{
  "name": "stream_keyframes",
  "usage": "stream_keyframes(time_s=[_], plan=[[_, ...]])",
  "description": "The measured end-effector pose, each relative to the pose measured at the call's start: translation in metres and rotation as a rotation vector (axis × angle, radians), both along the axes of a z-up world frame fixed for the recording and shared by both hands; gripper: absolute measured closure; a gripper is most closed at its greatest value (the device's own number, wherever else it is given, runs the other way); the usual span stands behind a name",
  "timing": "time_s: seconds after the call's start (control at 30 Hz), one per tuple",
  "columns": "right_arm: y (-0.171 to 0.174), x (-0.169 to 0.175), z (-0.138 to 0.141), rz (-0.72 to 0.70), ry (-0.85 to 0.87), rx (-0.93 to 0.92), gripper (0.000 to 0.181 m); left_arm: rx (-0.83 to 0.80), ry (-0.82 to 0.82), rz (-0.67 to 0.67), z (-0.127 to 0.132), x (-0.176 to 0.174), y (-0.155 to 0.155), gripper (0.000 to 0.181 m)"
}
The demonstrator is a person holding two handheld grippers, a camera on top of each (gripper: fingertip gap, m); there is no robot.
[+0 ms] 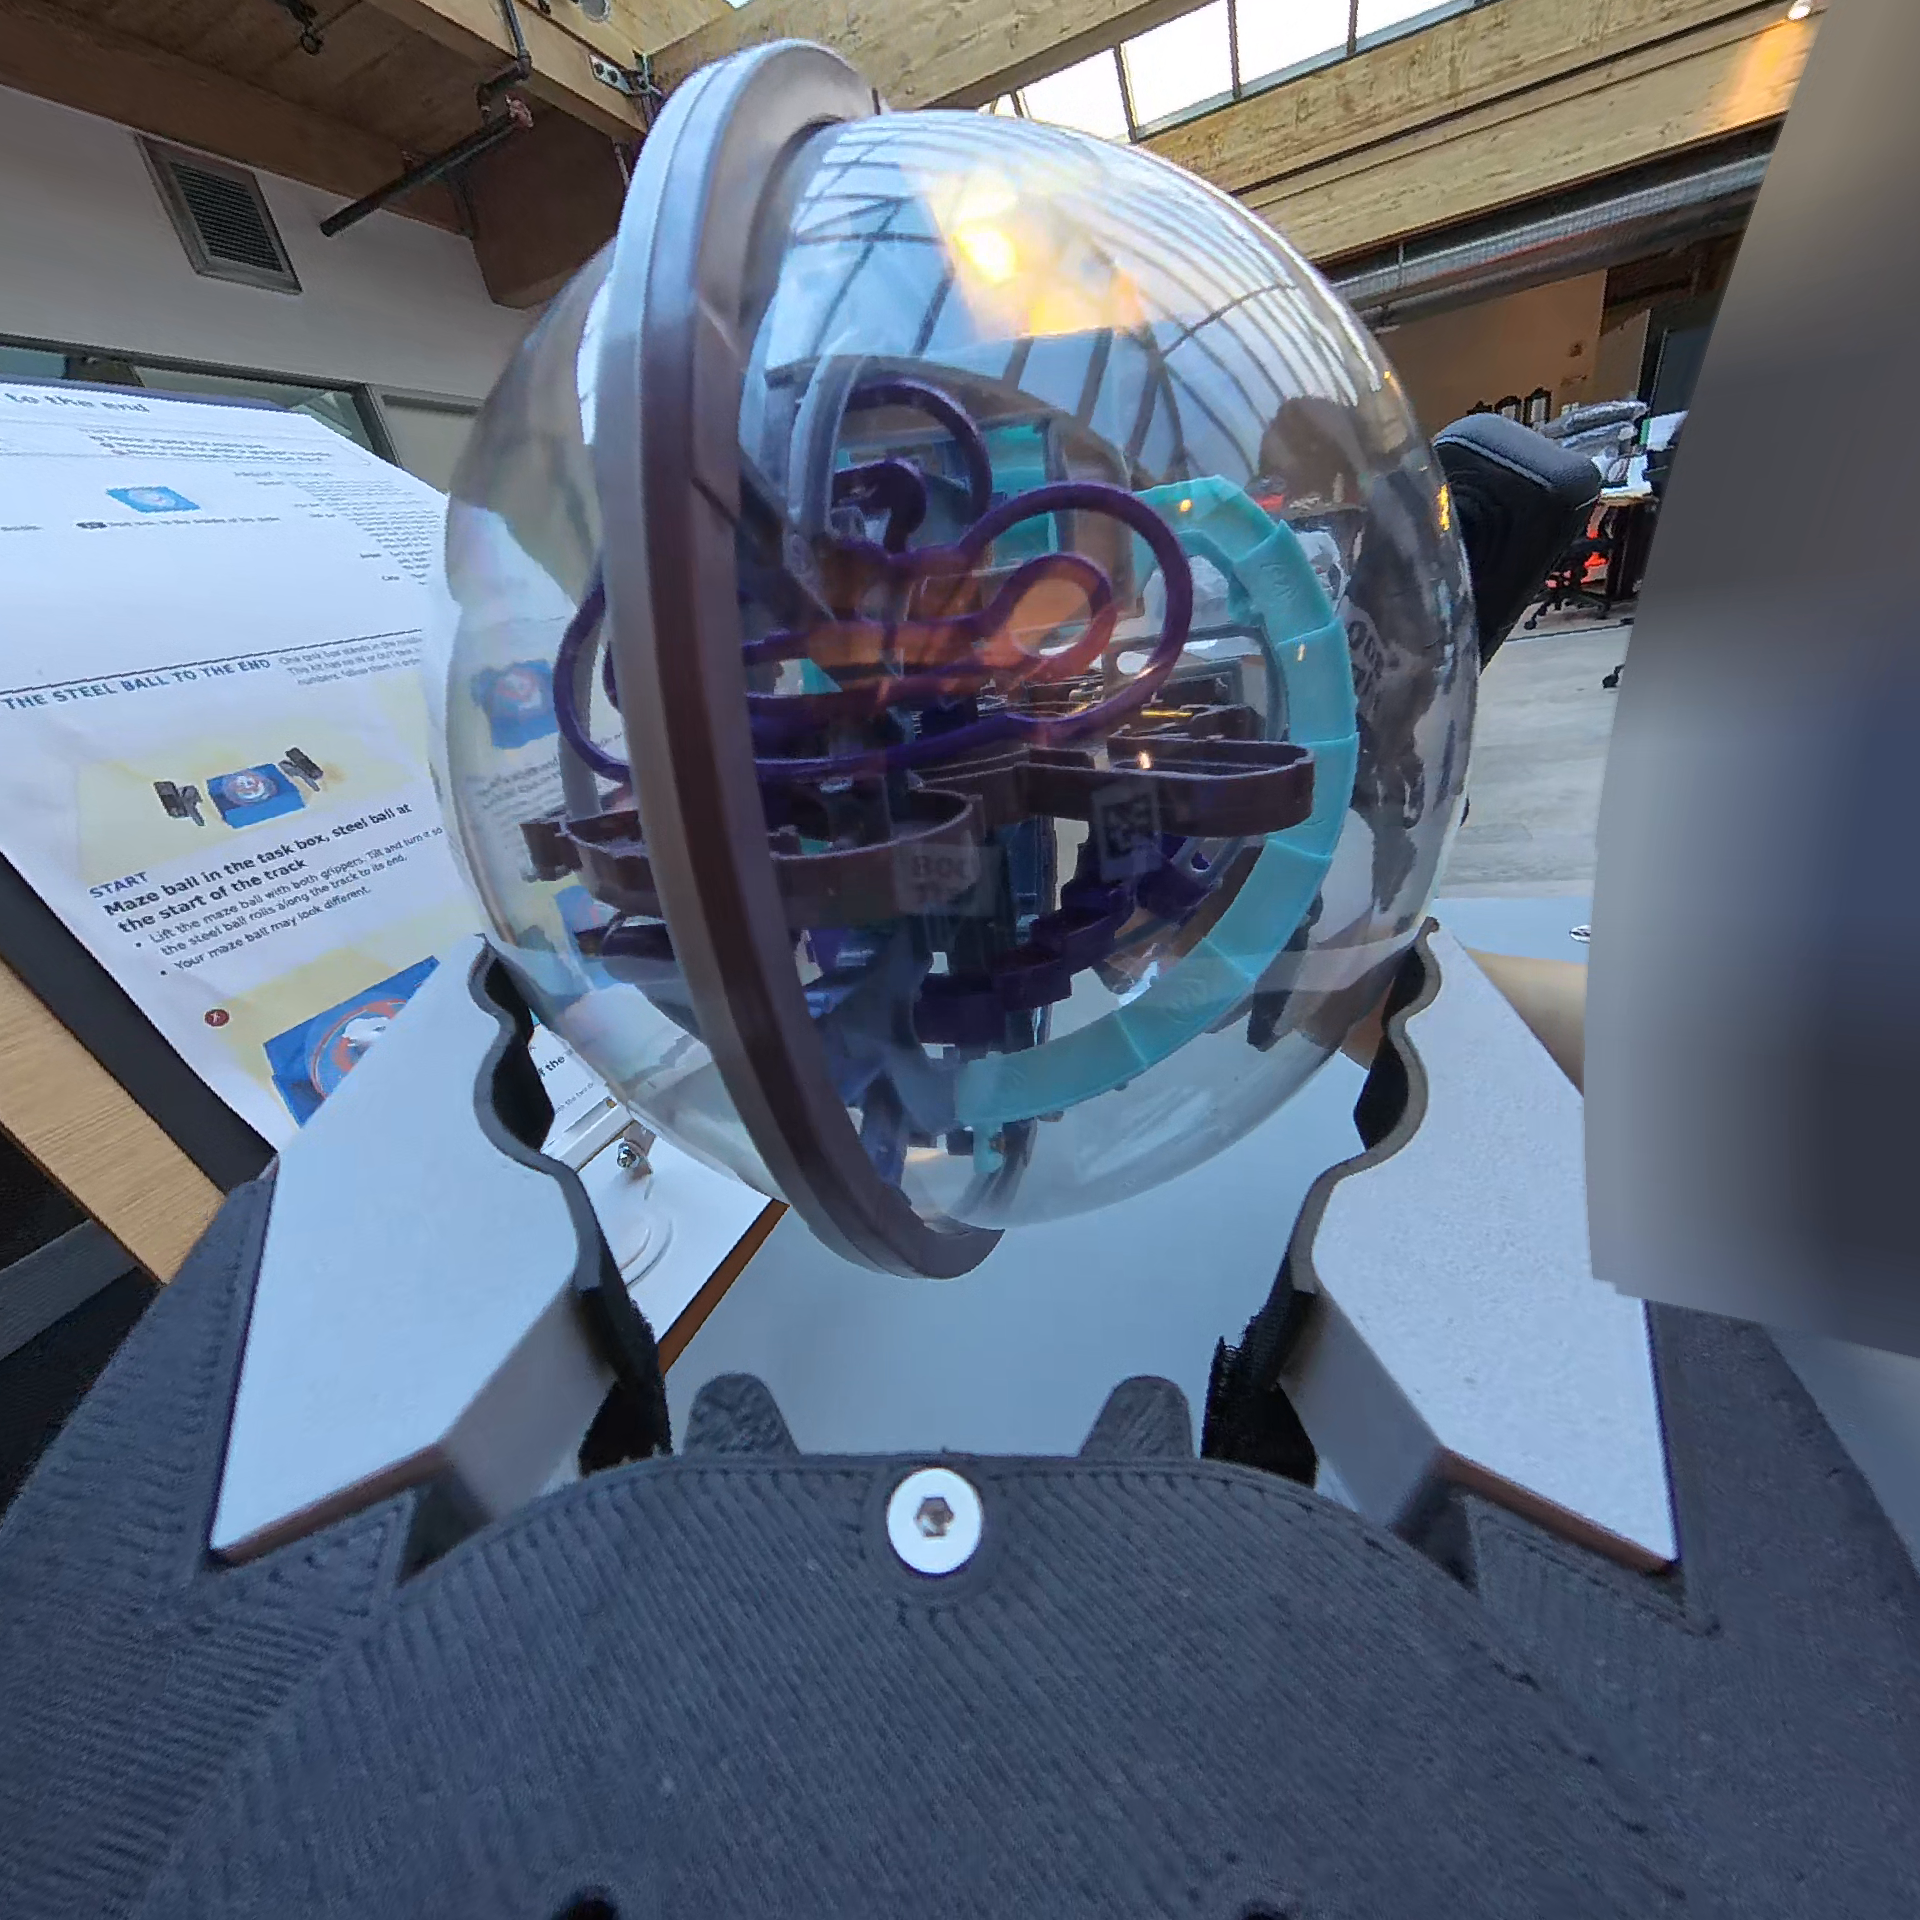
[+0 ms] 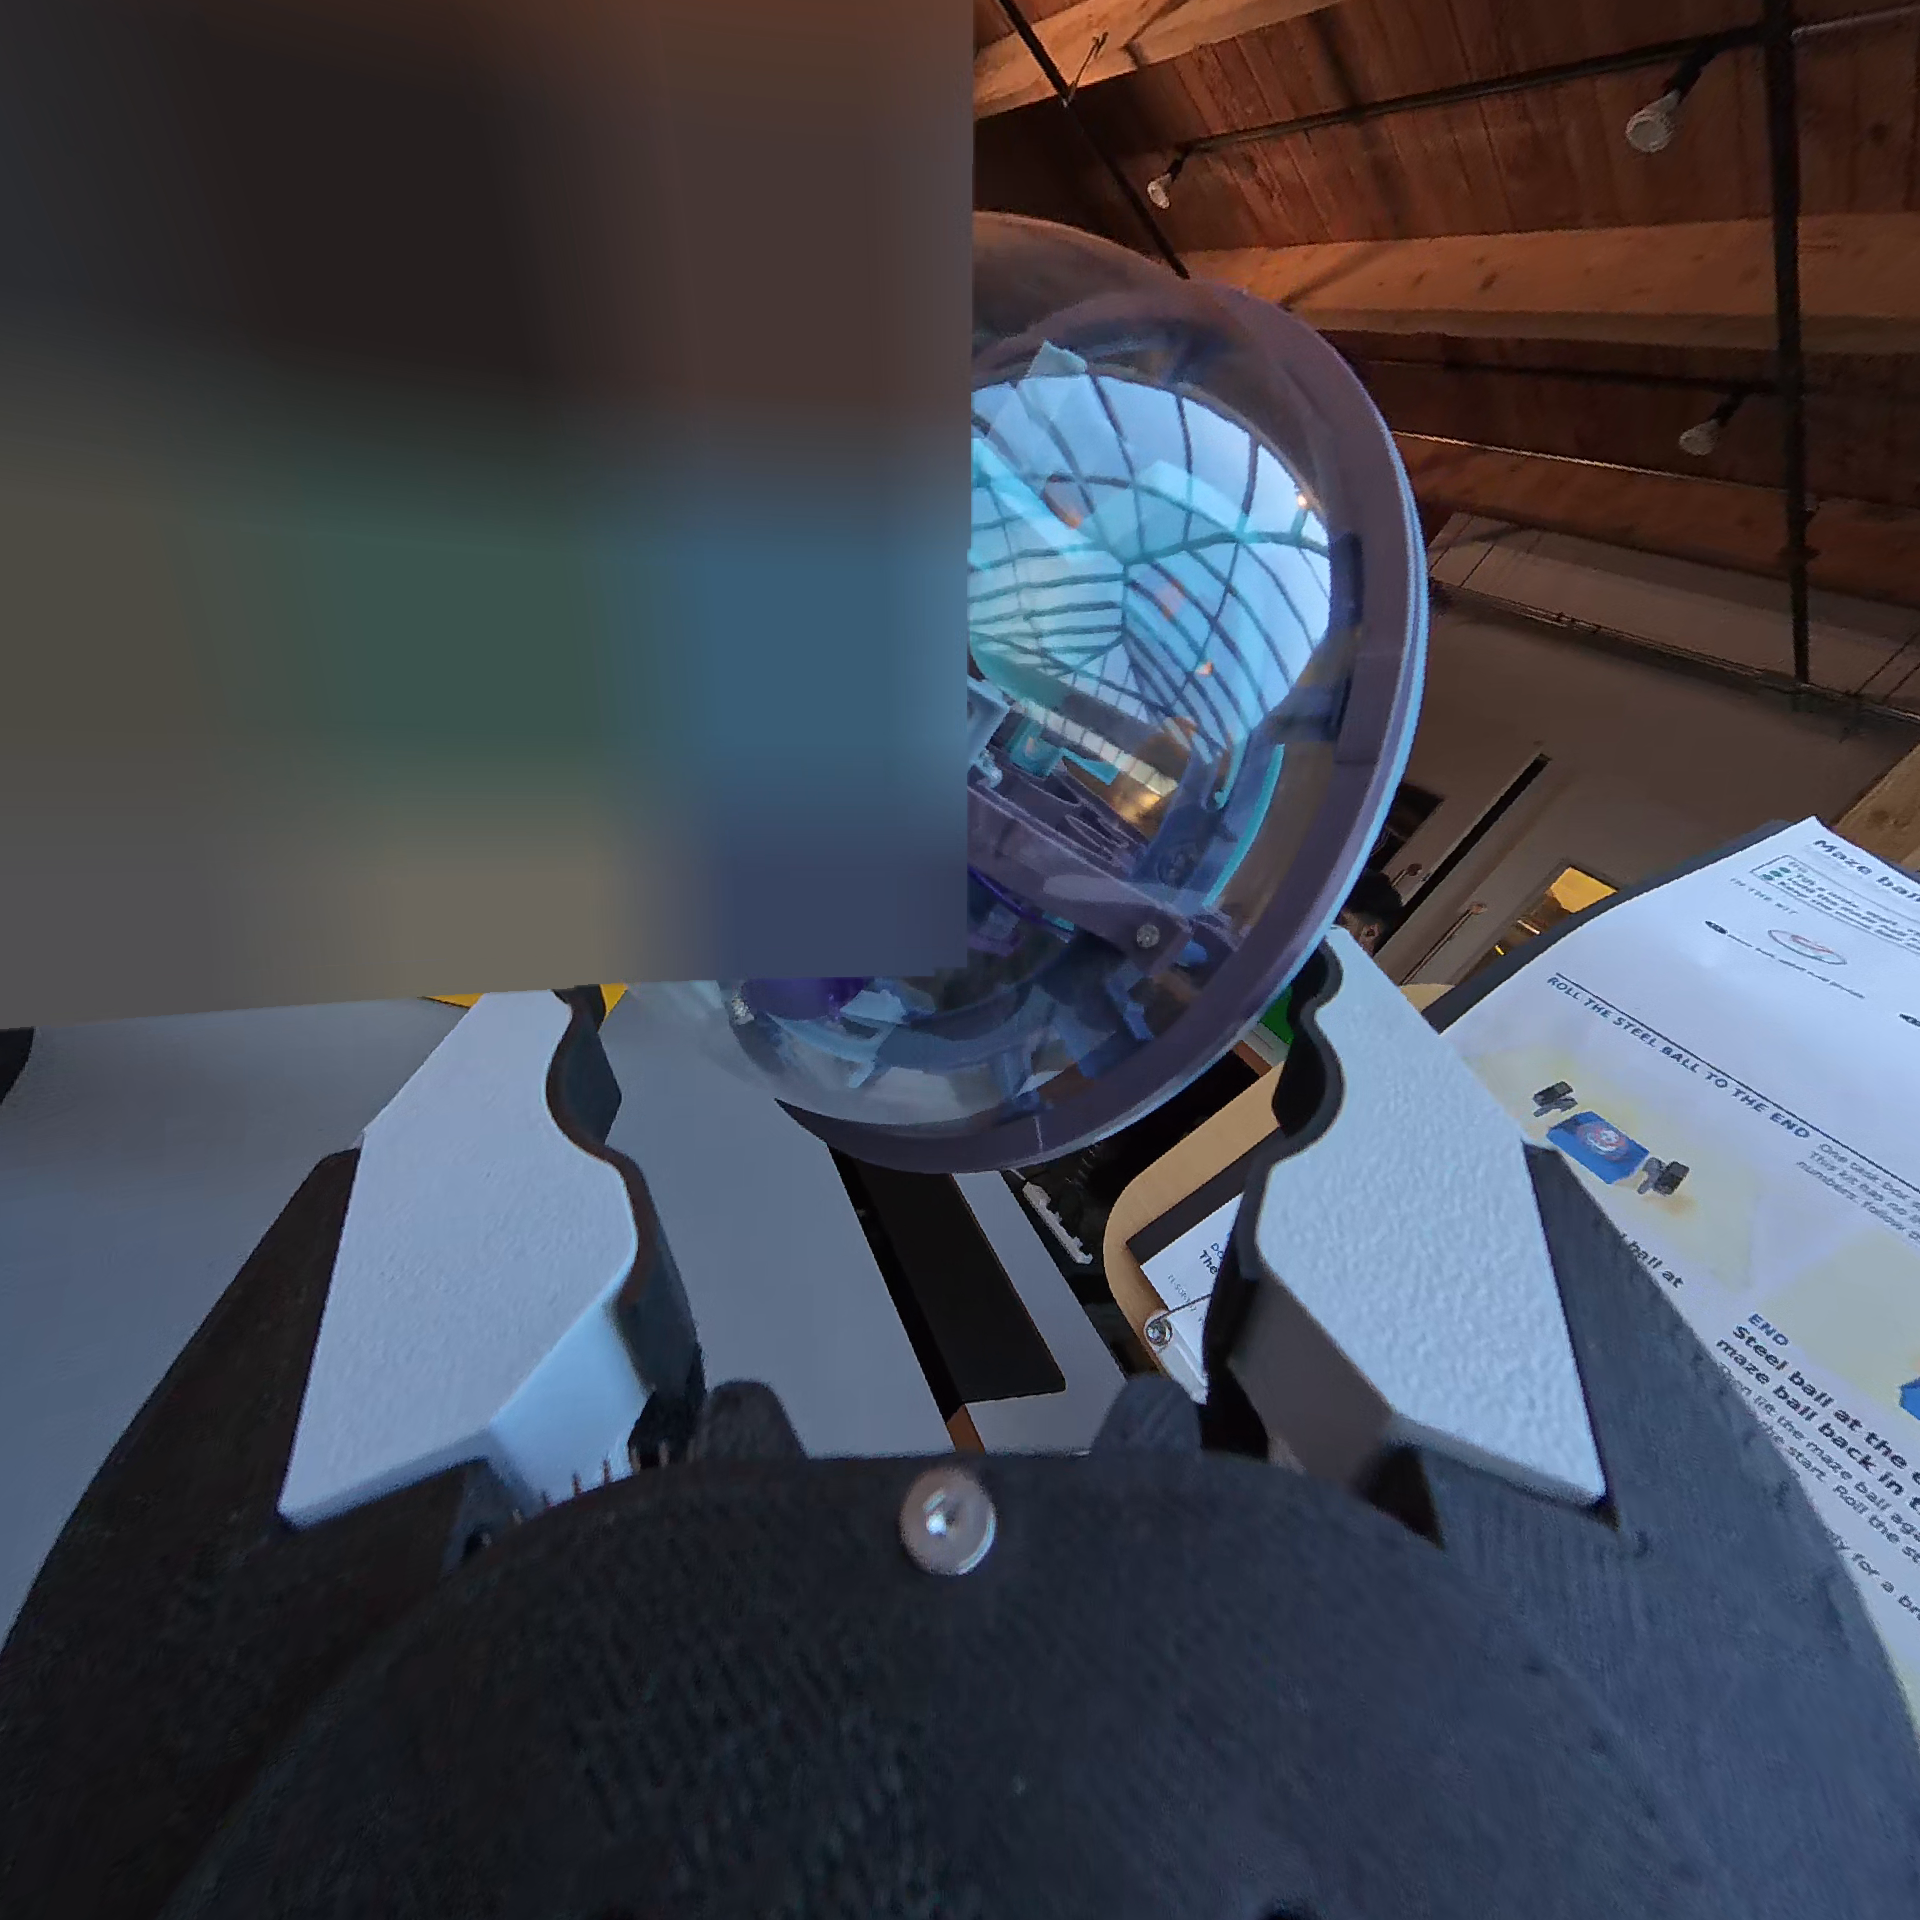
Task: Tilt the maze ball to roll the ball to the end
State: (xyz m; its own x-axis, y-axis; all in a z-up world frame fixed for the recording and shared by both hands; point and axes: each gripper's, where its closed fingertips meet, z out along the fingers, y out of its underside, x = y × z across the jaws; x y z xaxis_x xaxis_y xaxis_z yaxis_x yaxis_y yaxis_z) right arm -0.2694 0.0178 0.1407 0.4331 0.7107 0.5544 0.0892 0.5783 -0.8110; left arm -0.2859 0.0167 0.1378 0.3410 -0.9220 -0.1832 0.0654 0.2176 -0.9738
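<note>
The clear plastic maze ball w/ purple, brown and teal tracks inside (image 1: 966, 675) is up off the bench, cradled between the two tools. In the left wrist view the left tool (image 1: 951, 997) has both fingers spread wide, tips touching the sphere's lower flanks on either side. It's a cradle from below more than a pinch. The ball sits straight ahead and just above the tips.

The brown equator ring (image 1: 675, 727) runs near upright, leaning a bit, so the sphere's axis lies roughly sideways across the left tool.

In the right wrist view the right tool (image 2: 951, 1039) is also spread. Its one fingertip (image 2: 1325, 997) is at the ring edge, while the opposite tip is half behind a blur patch, so contact there can't be told. The ball (image 2: 1143, 727) lies ahead and above.

The steel ball isn't findable in either view, so progress along the track can't be judged. Next tilt prob turns on rolling the ring axis. Both tools are about equally near, with the left seated more squarely.

A white printed instruction sheet (image 1: 208, 727) stands just beyond the left tool.
</note>
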Motion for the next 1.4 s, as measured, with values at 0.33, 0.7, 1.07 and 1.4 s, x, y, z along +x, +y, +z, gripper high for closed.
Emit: stream_keyframes(time_s=[0.33,0.7,1.07,1.4], plan=[[0.011,-0.001,-0.009,-0.007,-0.007,-0.078,0.050,-0.080,-0.023,-0.014,-0.009,-0.001,0.012,0.024],[0.038,-0.002,-0.031,-0.016,0.000,-0.250,0.050,-0.270,-0.101,-0.052,-0.032,-0.002,0.039,0.024],[0.058,-0.003,-0.052,-0.013,0.009,-0.373,0.050,-0.383,-0.124,-0.041,-0.051,-0.003,0.058,0.024],[0.079,-0.001,-0.081,-0.020,-0.008,-0.500,0.050,-0.540,-0.155,-0.058,-0.084,-0.001,0.079,0.024]])
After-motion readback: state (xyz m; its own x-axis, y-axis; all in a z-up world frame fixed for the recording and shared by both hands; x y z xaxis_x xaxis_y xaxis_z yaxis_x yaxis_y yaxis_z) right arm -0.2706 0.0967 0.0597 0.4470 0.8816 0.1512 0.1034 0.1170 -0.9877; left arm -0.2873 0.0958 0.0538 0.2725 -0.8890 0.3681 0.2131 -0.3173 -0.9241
